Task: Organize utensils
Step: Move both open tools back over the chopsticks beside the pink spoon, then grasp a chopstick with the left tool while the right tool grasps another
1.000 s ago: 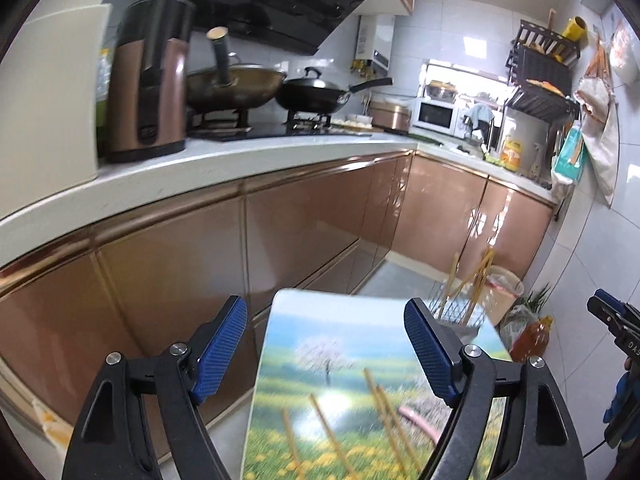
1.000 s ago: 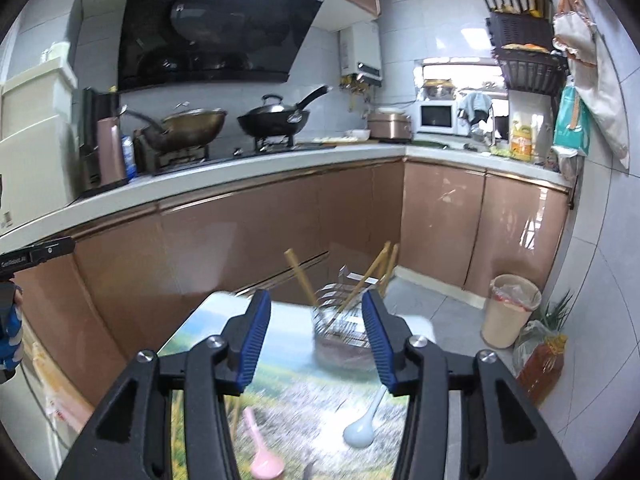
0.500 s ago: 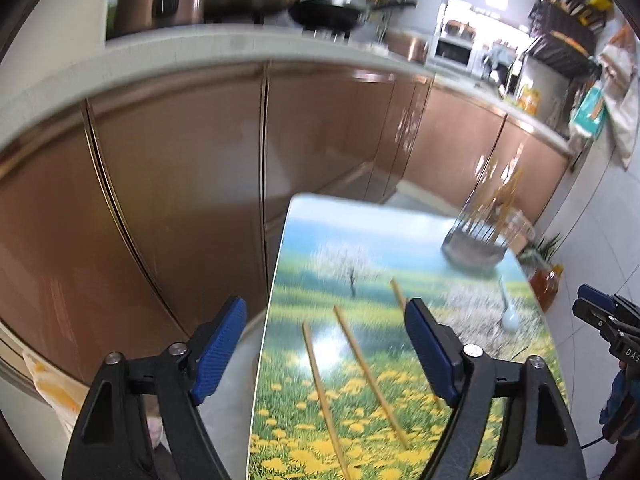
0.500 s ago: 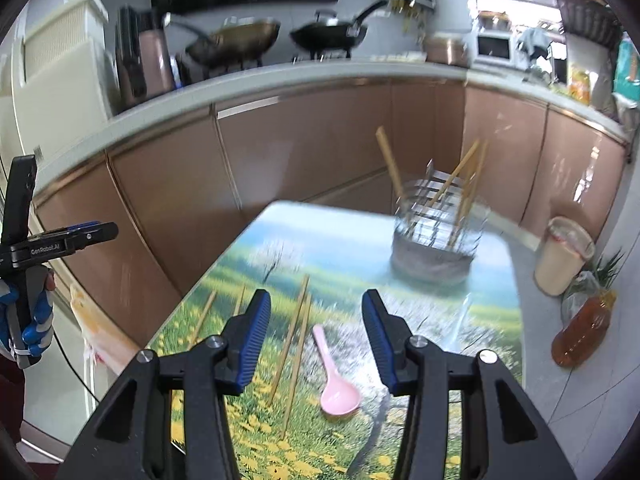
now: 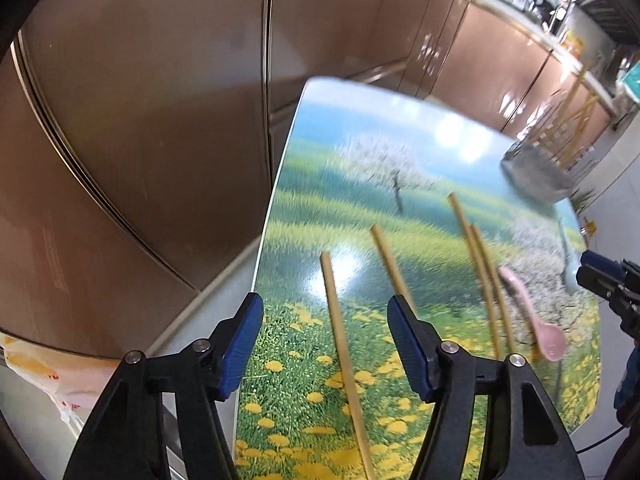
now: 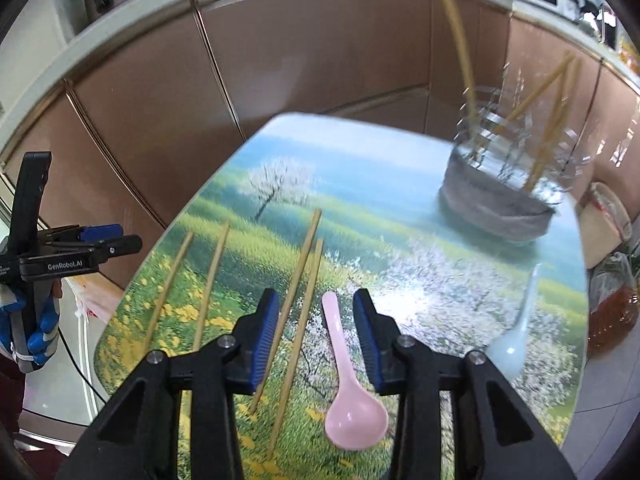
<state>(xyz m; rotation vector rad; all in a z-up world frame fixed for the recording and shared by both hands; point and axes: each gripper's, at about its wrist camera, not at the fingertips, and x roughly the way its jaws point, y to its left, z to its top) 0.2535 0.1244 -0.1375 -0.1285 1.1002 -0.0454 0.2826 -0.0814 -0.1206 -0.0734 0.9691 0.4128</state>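
A table top (image 5: 304, 208) (image 6: 360, 152) printed with a meadow carries several loose wooden chopsticks. My left gripper (image 5: 324, 316) hovers over it with its jaws closing; one chopstick (image 5: 340, 340) lies in line between them, untouched. My right gripper (image 6: 316, 308) is closing too, and the handle of a pink spoon (image 6: 348, 384) (image 5: 536, 320) shows between its pads without contact. A chopstick pair (image 6: 300, 284) lies just left of that spoon. A pale blue spoon (image 6: 516, 332) lies to the right. A wire utensil holder (image 6: 496, 204) (image 5: 536, 172) with chopsticks stands at the far right corner.
Copper cabinet doors (image 5: 160, 120) run close behind the table's far and left edges. A bottle of amber liquid (image 6: 612, 312) and a bin (image 6: 604, 224) stand on the floor at the right. A yellow-and-white bag (image 5: 40, 368) hangs at the left.
Both grippers have dropped toward the table and tipped downward, so the counter and stove have left view. Both pairs of jaws stand narrower than before.
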